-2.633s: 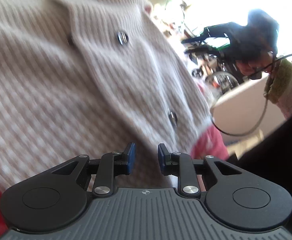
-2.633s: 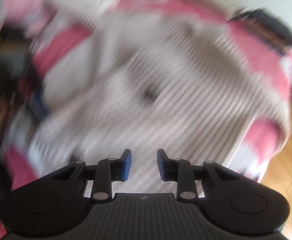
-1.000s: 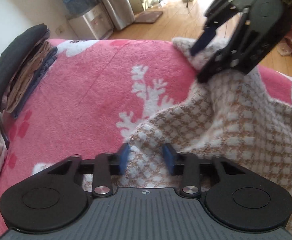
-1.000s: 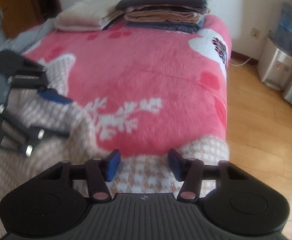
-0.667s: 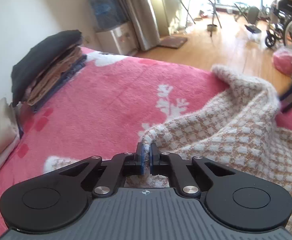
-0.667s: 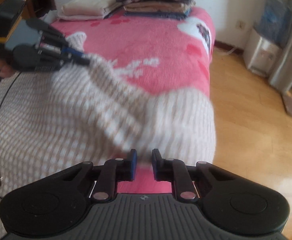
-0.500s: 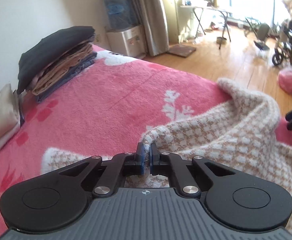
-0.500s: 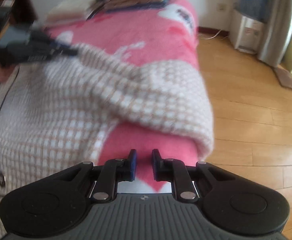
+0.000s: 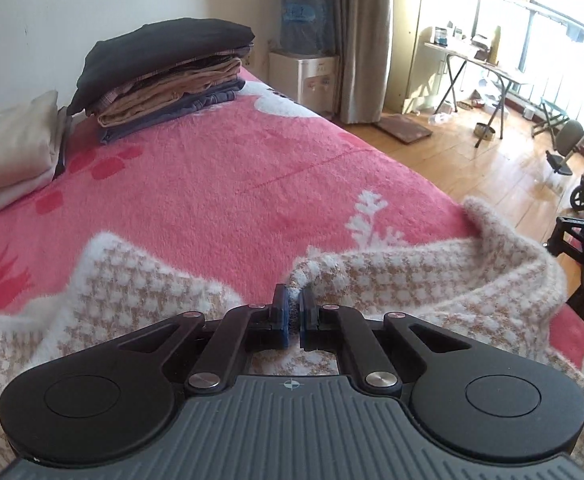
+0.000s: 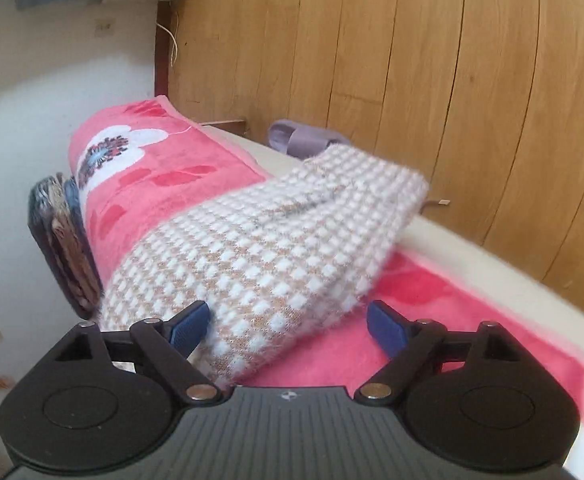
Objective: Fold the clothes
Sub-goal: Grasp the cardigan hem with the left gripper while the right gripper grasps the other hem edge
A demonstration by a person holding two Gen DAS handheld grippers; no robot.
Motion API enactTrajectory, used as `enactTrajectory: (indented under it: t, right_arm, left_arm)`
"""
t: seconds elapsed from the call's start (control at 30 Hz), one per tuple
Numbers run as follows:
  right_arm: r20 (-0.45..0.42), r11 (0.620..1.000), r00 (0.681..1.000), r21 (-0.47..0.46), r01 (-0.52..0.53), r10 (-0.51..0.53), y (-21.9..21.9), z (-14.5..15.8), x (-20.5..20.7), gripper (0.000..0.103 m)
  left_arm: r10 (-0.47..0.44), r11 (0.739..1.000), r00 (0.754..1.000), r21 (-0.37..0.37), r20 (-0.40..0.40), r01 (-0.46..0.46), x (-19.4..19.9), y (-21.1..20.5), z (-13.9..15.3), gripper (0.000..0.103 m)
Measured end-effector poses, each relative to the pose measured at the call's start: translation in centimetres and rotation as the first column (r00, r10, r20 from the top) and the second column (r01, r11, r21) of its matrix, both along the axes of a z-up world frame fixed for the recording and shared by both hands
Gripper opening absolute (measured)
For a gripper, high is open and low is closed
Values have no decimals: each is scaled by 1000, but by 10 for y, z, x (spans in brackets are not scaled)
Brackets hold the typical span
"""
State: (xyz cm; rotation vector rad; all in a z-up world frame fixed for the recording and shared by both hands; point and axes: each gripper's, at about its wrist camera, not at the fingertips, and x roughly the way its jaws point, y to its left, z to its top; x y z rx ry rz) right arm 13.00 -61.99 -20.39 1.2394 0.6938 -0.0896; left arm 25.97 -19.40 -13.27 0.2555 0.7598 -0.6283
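Cream-and-tan checked knit cardigan lies spread over the near part of a pink fleece blanket with white and red flower prints that covers the bed. In the left wrist view, the left gripper has its blue-padded jaws drawn almost together, pinching a fuzzy fold at the garment's edge. From there the knit runs right to a raised, curled corner near the bed's side, and left in a flat peaked flap. In the right wrist view, the right gripper stands with its jaws spread wide; a thick lobe of the same knit lies between and ahead of them, brushing the left blue pad, while the right pad is clear of the cloth over bare blanket. At the far end of the bed sits a stack of folded clothes topped by a black garment, with a folded cream pile beside it. A grey-lilac slipper rests on the wooden plank floor beyond the mattress edge.
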Motion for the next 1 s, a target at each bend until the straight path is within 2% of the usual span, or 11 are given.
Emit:
enactTrajectory:
  t: [0.07,0.2,0.23,0.3,0.33,0.5,0.63,0.8,0.83,0.9,1.0]
  right_arm:
    - [9,994,999,97,51,-52,-9,-16,0,81]
    - [11,946,988,288,146,-156,-26,-47,0,18]
    - [39,937,983,313,158,-178,-30,-46,-2,16]
    - [271,966,945,226,125,-185,-34,4,-14,14]
    - [369,977,914,183,110,-172,-33,23,-27,14]
    - [460,984,870,66,165,-176,-37,34,-102,13]
    - [83,917,937,253,309,-339,-59,-71,-124,13]
    - [-123,880,945,344,326,-302,-67,-108,-120,29]
    - [-158,871,940,355,339,-302,-69,-113,-121,31]
    - [-200,844,900,316,434,-388,-77,-107,-134,67]
    - [-231,783,817,242,574,-528,-93,-96,-163,71]
  left_arm:
    - [6,1000,1000,8,2,-6,-1,-2,-1,4]
    - [25,999,1000,24,-5,-25,0,-3,-6,4]
    - [26,999,1000,26,-3,-26,0,-3,-7,4]
    - [29,999,1000,23,-1,-29,-1,-2,-7,4]
    - [31,999,1000,18,-3,-31,0,-1,-7,4]
    - [74,997,997,-17,-36,-74,7,6,-9,4]
    - [55,998,998,15,-36,-55,5,-4,-11,5]
    - [78,997,994,5,-82,-78,10,-4,-6,15]
    - [84,996,992,-15,-91,-86,11,-1,-2,18]
    - [98,993,989,-59,-109,-105,15,8,7,24]
    - [177,968,981,-166,-80,-188,23,34,30,34]
